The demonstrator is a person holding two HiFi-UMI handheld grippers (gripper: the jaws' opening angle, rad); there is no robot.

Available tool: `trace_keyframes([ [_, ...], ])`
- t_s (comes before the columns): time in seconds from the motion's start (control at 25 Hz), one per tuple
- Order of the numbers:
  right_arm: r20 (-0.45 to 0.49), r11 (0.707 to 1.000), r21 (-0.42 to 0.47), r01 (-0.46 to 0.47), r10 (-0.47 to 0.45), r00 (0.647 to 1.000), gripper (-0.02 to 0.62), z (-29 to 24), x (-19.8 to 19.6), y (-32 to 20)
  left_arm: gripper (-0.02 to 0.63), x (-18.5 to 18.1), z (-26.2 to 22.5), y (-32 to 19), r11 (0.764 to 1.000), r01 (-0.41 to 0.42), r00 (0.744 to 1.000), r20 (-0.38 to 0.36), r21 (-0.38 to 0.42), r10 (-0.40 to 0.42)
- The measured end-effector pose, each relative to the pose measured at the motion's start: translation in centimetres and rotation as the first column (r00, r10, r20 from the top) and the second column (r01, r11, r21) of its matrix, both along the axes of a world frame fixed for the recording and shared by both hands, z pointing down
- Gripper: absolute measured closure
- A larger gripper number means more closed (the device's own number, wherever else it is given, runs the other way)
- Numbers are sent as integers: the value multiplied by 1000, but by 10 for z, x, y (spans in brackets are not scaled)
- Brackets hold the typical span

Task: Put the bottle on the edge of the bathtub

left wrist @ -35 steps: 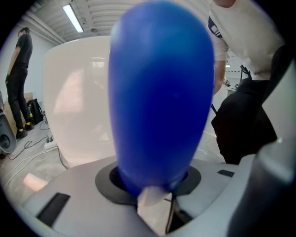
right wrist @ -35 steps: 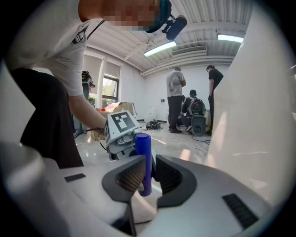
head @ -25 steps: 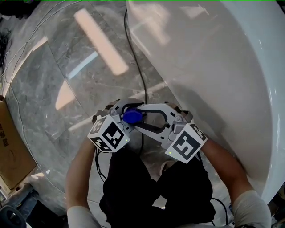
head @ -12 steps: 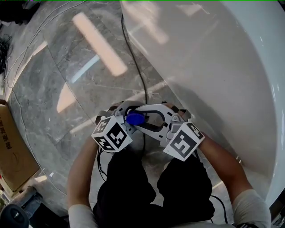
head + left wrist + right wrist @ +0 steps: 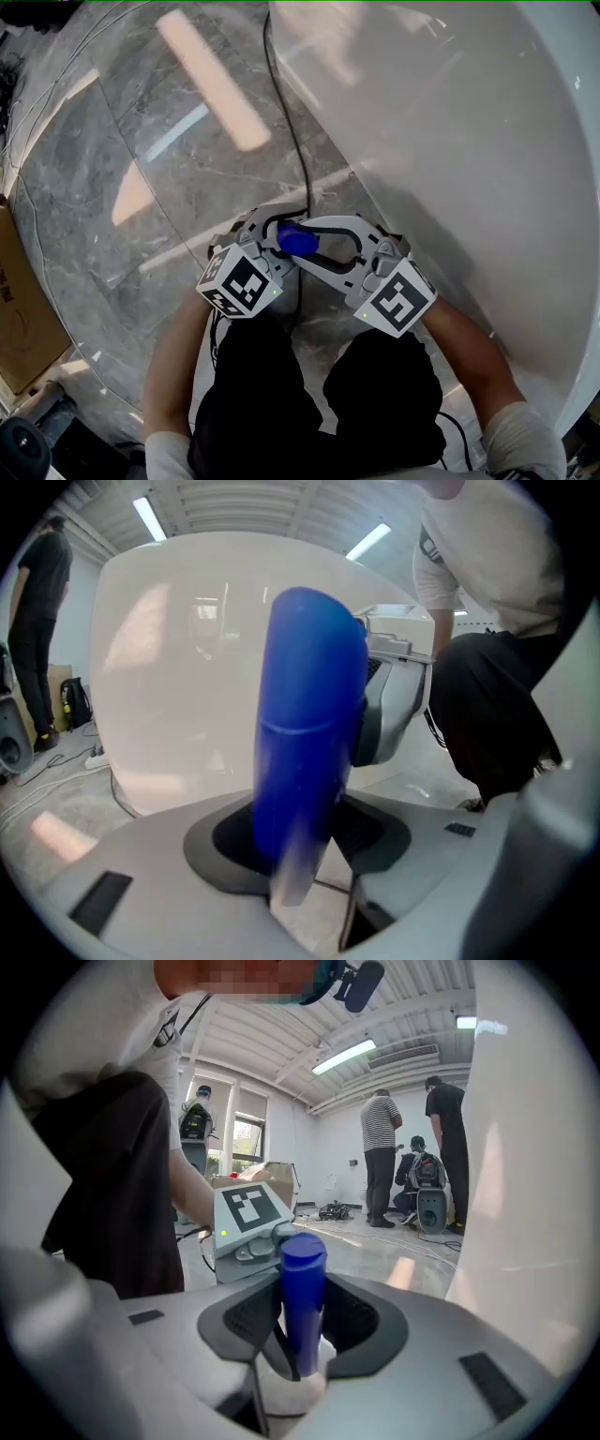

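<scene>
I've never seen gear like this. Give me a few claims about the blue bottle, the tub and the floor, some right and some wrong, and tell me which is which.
1. The bottle already stands on the edge of the bathtub. False: it is up in the air over the floor, beside the bathtub.
2. The bottle sits between the fingers of both grippers. True: the right gripper grips it, and its fingers have just been closing. The fingers of the left gripper have just been opening and show a gap beside it.
3. The floor is made of wooden planks. False: it is glossy grey stone.
4. A black cable runs along the floor by the bathtub. True.
</scene>
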State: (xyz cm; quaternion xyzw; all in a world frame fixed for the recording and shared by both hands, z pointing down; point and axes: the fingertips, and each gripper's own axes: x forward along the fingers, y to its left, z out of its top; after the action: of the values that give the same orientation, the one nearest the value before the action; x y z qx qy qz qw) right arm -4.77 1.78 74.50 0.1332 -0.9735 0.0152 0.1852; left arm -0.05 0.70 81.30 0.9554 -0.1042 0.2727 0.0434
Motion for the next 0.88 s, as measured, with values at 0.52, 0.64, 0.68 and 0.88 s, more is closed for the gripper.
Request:
trace_keyframes([
  [0.52,134,967,-76,-242,251,959,449,-10,18,-28,360,-47,21,-16,955,291,950,-101,-64,-296],
  [0.64,128,938,-57,-341,345,930,449,-6,33,-37,362,-78,33,-20,917,392,913,-95,-75,-398],
  [0.68,118,926,-50,-373,377,919,449,-1,38,-39,372,-85,34,-23,901,429,894,-108,-73,-434],
  [0.88,50,867,-80,-491,495,867,449,34,65,-44,532,-103,29,-34,829,556,814,-166,-55,-557],
])
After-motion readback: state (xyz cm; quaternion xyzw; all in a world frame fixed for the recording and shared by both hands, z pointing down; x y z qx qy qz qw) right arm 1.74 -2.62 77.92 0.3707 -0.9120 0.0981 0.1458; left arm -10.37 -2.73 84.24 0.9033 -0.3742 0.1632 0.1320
